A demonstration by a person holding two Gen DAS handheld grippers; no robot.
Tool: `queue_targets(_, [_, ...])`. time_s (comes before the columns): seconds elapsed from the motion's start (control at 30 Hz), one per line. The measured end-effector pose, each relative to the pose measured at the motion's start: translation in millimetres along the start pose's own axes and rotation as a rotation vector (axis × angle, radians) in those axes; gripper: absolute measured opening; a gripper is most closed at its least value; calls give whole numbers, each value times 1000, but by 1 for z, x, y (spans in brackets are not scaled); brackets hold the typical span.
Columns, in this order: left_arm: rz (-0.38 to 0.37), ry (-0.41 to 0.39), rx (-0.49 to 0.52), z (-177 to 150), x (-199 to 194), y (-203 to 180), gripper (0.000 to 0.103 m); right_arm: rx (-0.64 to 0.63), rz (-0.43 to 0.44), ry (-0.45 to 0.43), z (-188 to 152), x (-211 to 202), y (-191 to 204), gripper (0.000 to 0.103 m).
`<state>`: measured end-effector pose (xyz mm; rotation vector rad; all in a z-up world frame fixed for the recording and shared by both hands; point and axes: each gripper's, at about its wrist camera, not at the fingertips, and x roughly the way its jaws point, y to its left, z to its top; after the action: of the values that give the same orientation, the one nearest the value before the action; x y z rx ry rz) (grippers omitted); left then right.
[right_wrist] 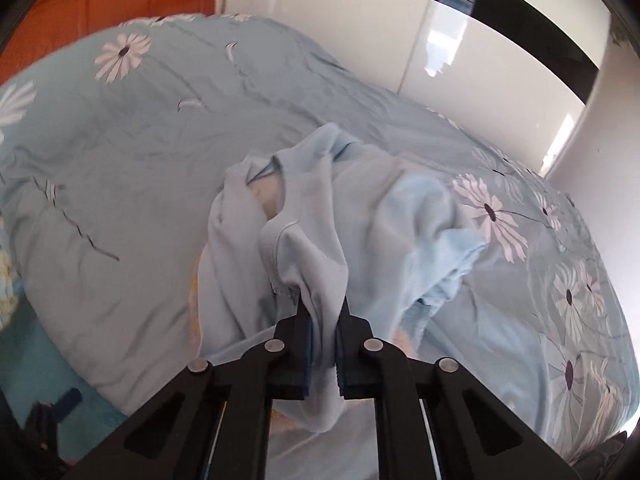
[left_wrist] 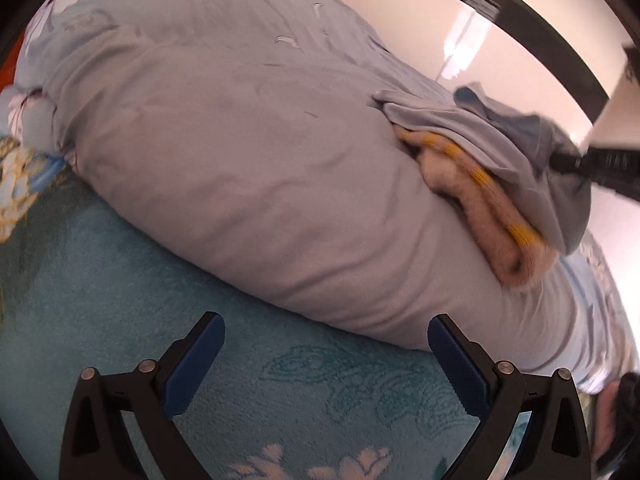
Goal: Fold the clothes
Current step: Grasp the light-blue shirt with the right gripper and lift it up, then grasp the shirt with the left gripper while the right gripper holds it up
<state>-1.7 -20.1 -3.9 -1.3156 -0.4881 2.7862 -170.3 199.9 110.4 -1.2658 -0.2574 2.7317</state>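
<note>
floral duvet (left_wrist: 224, 152), teal blanket (left_wrist: 120, 280), white wardrobe (right_wrist: 360, 32)

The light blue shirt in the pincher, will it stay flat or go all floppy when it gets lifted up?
Probably floppy: the shirt already hangs in soft folds from the right gripper, which is pinched shut on a bunched bit. It looks thin, so likely light. Its loose end may drag across the duvet.

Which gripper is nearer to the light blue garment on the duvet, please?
The right gripper: it is shut on a bunched fold of the light blue garment. The left gripper stands open over the teal blanket, apart from the garment.
</note>
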Motion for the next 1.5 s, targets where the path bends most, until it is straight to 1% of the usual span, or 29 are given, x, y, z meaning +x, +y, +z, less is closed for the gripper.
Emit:
queue_targets(0.07, [20,1,27,-1,-4,-10,103,-12,-66,-20,6,-17,-12,7])
queue_targets(0.13, [33,21,37,-2,-11,-13,103,-4,-104,-49,12,-42,-30,7])
queue_targets(0.2, [30,45,33,1,-20,-16,103,-6,-150,-91,19,-72,-43,6])
queue_targets(0.3, [31,34,26,1,-41,-16,103,-6,-210,-165,27,-123,-65,6])
queue_targets(0.37, [17,26,6,1,-55,-12,103,5,-243,-210,29,-155,-78,6])
queue_targets(0.4, [4,31,-14,1,-65,-9,103,12,-255,-227,36,-163,-81,6])
queue_targets(0.5, [-58,42,-75,-8,-98,4,103,46,-242,-270,37,-207,-99,6])
queue_targets(0.53, [-72,32,-85,-12,-110,6,103,47,-243,-282,36,-223,-101,6])
queue_targets(0.6, [-82,21,-94,-14,-131,8,103,29,-239,-297,33,-252,-102,6])
queue_targets(0.67, [-97,-4,-75,-14,-150,3,103,2,-229,-306,28,-276,-102,6])
queue_targets(0.77, [-117,-43,-18,-8,-183,-13,103,-37,-216,-317,18,-314,-104,6])
queue_targets(0.83, [-135,-80,49,1,-198,-30,103,-35,-188,-319,11,-335,-106,6])
queue_targets(0.97, [-179,-105,191,21,-224,-73,103,-43,-168,-333,-3,-373,-107,6])
queue_targets(1.07, [-245,-140,271,28,-249,-102,103,-45,-124,-317,-16,-391,-110,6])
queue_targets(1.1, [-269,-146,298,30,-255,-110,103,-46,-125,-315,-21,-395,-111,6])
queue_targets(1.13, [-294,-145,332,28,-259,-119,103,-47,-126,-314,-26,-398,-111,6])
queue_targets(1.2, [-338,-117,419,17,-263,-138,103,-37,-127,-310,-36,-406,-112,6])
queue_targets(1.27, [-344,-91,488,1,-262,-153,103,-20,-103,-299,-47,-414,-120,6])
queue_targets(1.33, [-332,-76,540,-12,-262,-166,103,-20,-101,-295,-55,-419,-121,6])
queue_targets(1.37, [-340,-65,557,-17,-261,-172,103,-18,-100,-294,-60,-421,-123,6])
queue_targets(1.47, [-405,-36,598,-35,-260,-190,103,14,-76,-292,-70,-427,-135,6])
queue_targets(1.5, [-415,-24,614,-39,-259,-198,103,22,-72,-291,-74,-429,-140,6])
